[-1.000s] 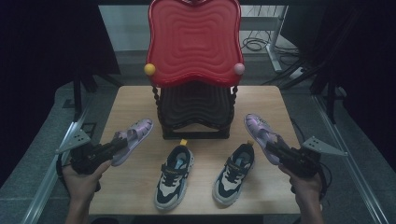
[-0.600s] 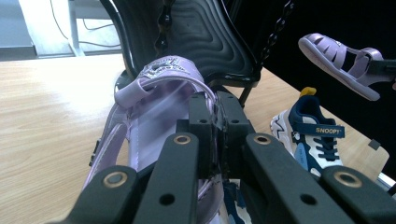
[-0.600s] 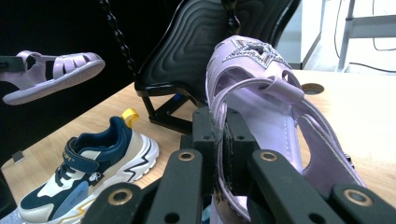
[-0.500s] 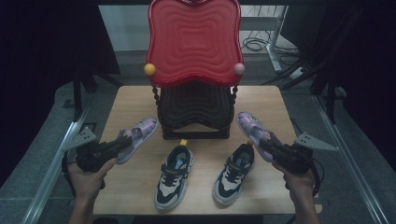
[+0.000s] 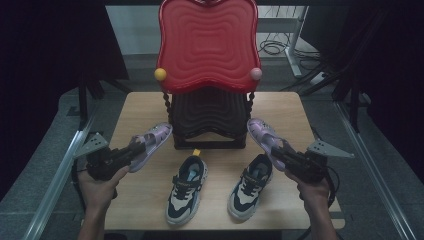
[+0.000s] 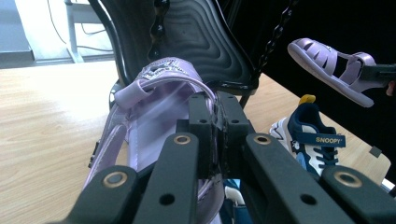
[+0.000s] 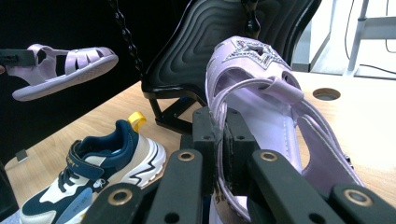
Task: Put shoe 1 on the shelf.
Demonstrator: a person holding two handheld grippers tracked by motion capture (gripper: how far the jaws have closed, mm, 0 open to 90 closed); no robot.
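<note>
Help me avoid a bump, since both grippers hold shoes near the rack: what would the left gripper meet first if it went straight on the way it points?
Probably the black ribbed lower shelf of the red-topped rack. The left gripper points at it, so its lilac sandal's toe would likely touch first; depth is unclear.

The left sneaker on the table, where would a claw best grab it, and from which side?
Probably the padded heel collar of the left sneaker, under its yellow pull loop, coming down from above. The shoe stands upright on its sole with its opening facing up, so one jaw could slip inside and one stay outside.
</note>
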